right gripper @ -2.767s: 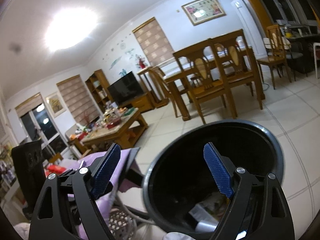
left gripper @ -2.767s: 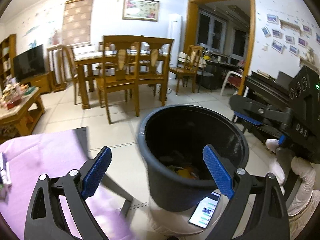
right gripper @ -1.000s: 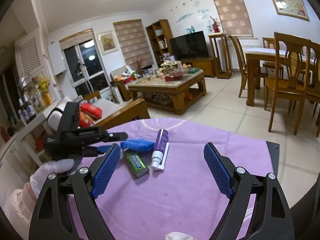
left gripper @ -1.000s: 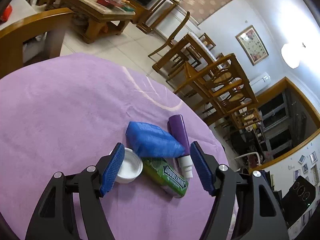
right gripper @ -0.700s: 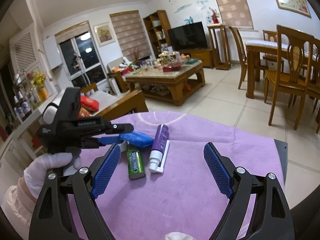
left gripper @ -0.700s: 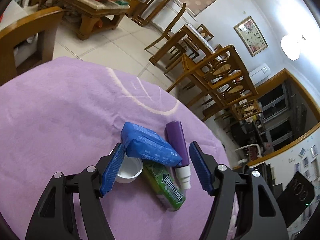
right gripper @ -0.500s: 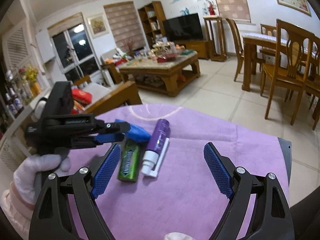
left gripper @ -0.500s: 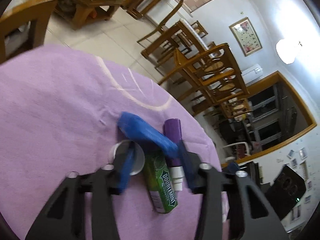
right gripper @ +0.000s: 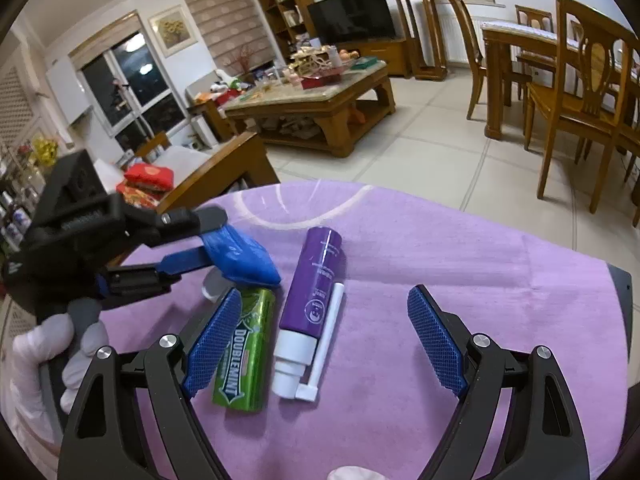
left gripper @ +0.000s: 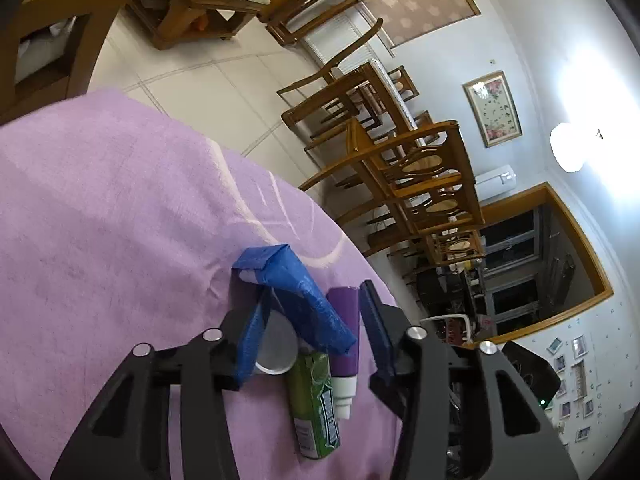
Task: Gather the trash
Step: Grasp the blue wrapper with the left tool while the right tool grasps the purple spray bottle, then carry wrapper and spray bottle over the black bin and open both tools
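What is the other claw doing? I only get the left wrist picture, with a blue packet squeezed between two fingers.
Observer: The right gripper is open and holds nothing. It hangs above the purple tube and the green gum pack.
Operator: Is anything lying there that I can't see?
Observer: Yes, a thin white applicator lies along the tube's side, out of sight in your view.
Operator: Who works my claw?
Observer: A white-gloved hand grips the left gripper, which is shut on the blue packet.
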### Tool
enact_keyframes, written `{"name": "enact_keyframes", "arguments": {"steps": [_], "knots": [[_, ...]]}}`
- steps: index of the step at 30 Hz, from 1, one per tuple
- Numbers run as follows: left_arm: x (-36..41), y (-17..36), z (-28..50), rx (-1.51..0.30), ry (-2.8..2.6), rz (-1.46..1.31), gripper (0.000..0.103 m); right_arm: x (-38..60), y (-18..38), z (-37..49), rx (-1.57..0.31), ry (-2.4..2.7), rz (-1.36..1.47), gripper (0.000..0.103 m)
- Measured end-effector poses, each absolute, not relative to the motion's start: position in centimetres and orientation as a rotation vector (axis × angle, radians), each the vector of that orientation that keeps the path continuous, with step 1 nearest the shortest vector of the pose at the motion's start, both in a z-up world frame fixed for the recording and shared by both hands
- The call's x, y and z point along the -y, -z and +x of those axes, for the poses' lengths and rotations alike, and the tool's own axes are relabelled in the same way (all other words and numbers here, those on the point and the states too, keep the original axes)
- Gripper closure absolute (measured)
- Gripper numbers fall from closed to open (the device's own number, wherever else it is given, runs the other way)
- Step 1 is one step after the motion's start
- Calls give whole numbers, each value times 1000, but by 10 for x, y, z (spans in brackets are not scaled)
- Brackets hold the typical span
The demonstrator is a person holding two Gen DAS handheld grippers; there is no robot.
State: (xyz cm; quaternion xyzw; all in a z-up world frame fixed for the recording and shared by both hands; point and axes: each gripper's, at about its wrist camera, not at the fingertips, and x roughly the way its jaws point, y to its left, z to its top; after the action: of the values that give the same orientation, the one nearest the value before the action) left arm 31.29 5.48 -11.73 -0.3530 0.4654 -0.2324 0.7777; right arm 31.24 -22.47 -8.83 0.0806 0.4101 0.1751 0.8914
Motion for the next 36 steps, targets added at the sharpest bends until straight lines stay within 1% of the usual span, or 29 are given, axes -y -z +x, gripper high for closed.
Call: {"name": "enact_keyframes", "arguments": {"steps": [2, 5, 6, 7, 8, 9, 10, 11, 12, 14, 16, 18, 23, 28, 31, 36], "knots": [[-53, 116, 316, -1013, 476, -738, 56, 221, 92, 316, -866, -358, 162, 20], [-51, 121, 320, -1047, 445, -706, 56, 212, 99, 319, -894, -350, 145, 32], [-53, 124, 321, -1041, 453, -723, 58, 210, 101, 320, -901, -346, 137, 37], [-54, 125, 321, -1042, 458, -723, 59, 208, 103, 322, -902, -339, 128, 40], [-55, 124, 320, -1043, 451, -716, 59, 205, 103, 323, -897, -328, 111, 45], [-56, 125, 321, -1038, 446, -707, 65, 204, 103, 325, -895, -326, 102, 51], [-56, 126, 322, -1037, 446, -702, 73, 202, 104, 326, -897, -334, 99, 55], [-56, 128, 322, -1037, 451, -706, 73, 200, 104, 328, -899, -334, 88, 64], [-57, 129, 322, -1030, 464, -718, 75, 198, 104, 329, -898, -321, 64, 71], [-61, 129, 321, -1011, 485, -732, 83, 193, 105, 330, -893, -308, 30, 71], [-61, 126, 320, -984, 503, -755, 93, 193, 105, 330, -896, -307, 27, 71], [-65, 121, 315, -935, 557, -810, 97, 196, 105, 327, -902, -321, 53, 71], [-61, 99, 302, -853, 570, -759, 97, 210, 95, 309, -874, -356, 120, 71], [-50, 80, 285, -786, 642, -725, 97, 235, 67, 268, -779, -399, 220, 71], [-32, 55, 265, -717, 659, -613, 97, 252, 46, 234, -706, -430, 270, 71], [11, 15, 210, -585, 665, -389, 97, 287, 8, 175, -563, -457, 288, 71]]}}
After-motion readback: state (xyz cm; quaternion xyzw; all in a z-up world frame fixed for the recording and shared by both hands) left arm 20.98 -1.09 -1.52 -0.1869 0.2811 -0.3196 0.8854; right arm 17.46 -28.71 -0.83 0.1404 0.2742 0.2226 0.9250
